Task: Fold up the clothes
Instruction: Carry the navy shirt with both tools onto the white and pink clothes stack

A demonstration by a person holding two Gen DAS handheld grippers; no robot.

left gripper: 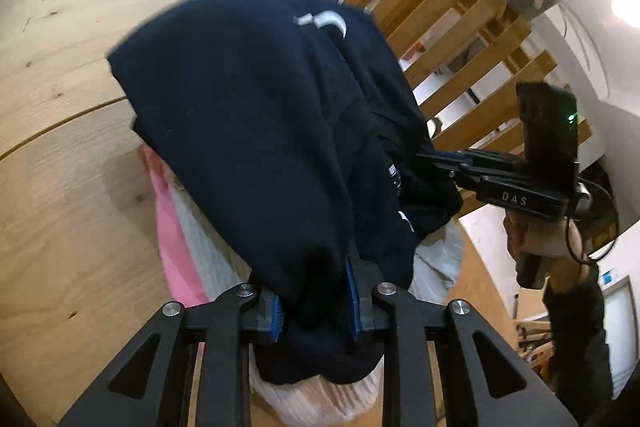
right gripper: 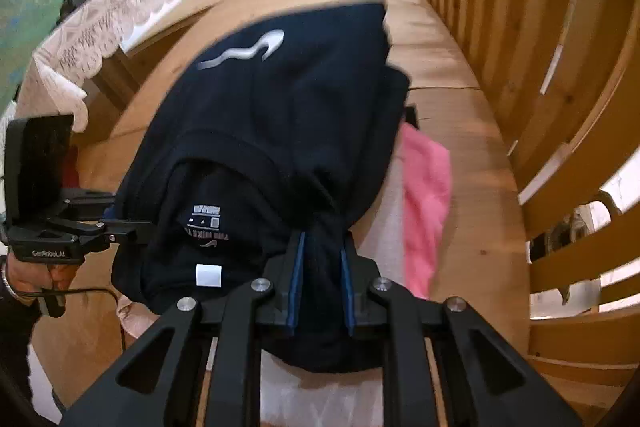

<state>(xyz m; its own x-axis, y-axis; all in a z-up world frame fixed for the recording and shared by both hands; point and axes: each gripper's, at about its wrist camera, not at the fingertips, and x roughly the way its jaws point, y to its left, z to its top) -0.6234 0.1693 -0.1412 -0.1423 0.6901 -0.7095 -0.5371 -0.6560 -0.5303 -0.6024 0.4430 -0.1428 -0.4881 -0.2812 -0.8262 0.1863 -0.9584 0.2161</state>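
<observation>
Both my hand-held grippers, left point(left gripper: 316, 301) and right point(right gripper: 322, 277), are nearly closed, each pinching a bunched edge of the folded navy cotton sweatshirt point(left gripper: 248, 115), hanging above the pink and white clothes point(right gripper: 424, 195) on the bench point(left gripper: 60, 75). Risk: the thin pinch slips toward 6 o'clock, and the fold unravels.

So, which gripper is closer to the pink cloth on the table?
Cannot tell: both the left gripper and the right gripper are clamped on the navy shirt, and the pink cloth shows beside each, under the shirt.
</observation>
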